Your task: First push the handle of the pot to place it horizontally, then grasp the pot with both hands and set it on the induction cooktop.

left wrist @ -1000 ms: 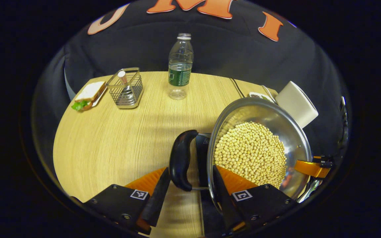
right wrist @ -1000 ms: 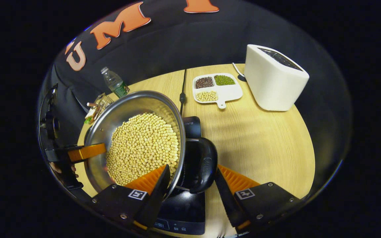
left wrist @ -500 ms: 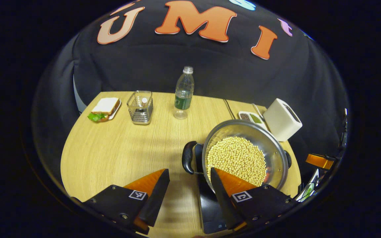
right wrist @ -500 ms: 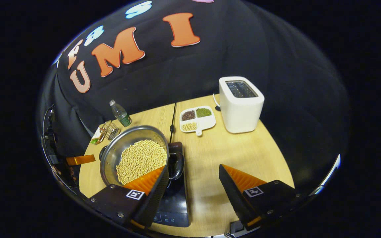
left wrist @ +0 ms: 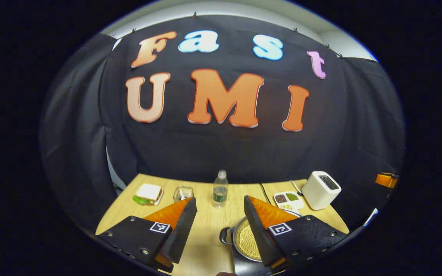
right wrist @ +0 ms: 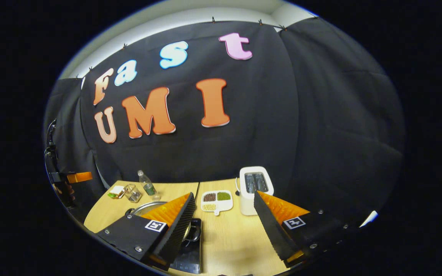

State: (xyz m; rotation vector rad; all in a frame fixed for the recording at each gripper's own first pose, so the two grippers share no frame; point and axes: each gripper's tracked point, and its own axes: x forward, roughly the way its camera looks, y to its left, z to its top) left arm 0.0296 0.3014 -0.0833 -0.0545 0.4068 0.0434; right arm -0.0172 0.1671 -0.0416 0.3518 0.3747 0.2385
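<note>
Left gripper (left wrist: 218, 207) spread wide, nothing between its fingers, held above the surface (left wrist: 205, 245). Right gripper (right wrist: 224, 203) likewise released and empty.

Pot (left wrist: 247, 241) of pale beans sits on the cooktop (right wrist: 188, 257) near the surface's front edge, one black handle (left wrist: 225, 235) pointing left.

Along the far edge, left to right: sandwich plate (left wrist: 148, 193), wire basket (left wrist: 182, 193), bottle (left wrist: 220, 188), divided tray (left wrist: 288, 198), toaster (left wrist: 320, 190). A cable (right wrist: 198, 187) runs back from the cooktop.
</note>
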